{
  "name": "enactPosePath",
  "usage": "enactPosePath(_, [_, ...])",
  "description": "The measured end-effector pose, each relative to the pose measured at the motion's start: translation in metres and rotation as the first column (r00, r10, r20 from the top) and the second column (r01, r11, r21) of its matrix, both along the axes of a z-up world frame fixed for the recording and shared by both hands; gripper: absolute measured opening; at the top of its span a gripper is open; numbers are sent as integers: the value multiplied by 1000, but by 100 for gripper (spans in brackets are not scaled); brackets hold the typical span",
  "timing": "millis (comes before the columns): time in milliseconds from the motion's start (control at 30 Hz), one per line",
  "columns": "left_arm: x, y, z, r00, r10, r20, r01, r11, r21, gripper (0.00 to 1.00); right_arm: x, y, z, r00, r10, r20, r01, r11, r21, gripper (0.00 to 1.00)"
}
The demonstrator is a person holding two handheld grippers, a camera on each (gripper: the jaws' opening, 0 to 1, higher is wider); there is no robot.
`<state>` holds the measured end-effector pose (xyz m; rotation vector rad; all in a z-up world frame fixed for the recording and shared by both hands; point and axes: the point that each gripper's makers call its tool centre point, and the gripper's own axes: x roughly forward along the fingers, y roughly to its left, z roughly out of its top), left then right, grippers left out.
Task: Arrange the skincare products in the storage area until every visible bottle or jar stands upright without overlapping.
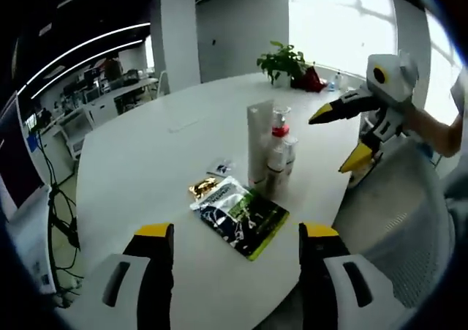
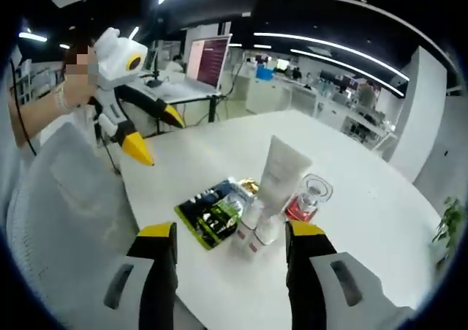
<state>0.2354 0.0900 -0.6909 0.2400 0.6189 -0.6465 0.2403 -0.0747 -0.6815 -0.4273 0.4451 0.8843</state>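
Observation:
A cluster of skincare products stands near the edge of the round white table point(image 1: 146, 162). A tall white tube point(image 1: 259, 143) point(image 2: 281, 173) is upright. Beside it are a red-capped bottle point(image 1: 278, 151), a clear pump bottle point(image 1: 280, 116) point(image 2: 312, 192) and small white bottles point(image 2: 252, 231). A green and black sachet point(image 1: 241, 214) point(image 2: 212, 211) lies flat in front, with a gold sachet point(image 1: 202, 189) next to it. My left gripper point(image 1: 236, 231) point(image 2: 155, 132) is open, hovering short of the sachet. My right gripper point(image 2: 232, 231) point(image 1: 338, 136) is open, off the table's edge beside the cluster.
A white mesh chair point(image 1: 409, 220) point(image 2: 66, 198) stands at the table's edge near the products. A potted plant point(image 1: 281, 59) and a red thing sit at the far side. A small sachet point(image 1: 219, 167) lies near the tube. Office desks and monitors fill the background.

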Motion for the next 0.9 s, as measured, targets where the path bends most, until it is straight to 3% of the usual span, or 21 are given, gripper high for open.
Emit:
enactPosePath(200, [-8, 2, 0, 1000, 23, -2, -23, 1000, -11, 68, -2, -8, 0, 999, -49, -7, 49, 999, 2, 76])
enactPosePath(500, [-20, 0, -1, 999, 40, 2, -40, 999, -22, 78, -15, -10, -7, 997, -50, -51, 50, 999, 1, 86])
enactPosePath(900, [-41, 0, -4, 998, 64, -27, -65, 997, -46, 94, -27, -10, -9, 997, -54, -58, 54, 999, -1, 95])
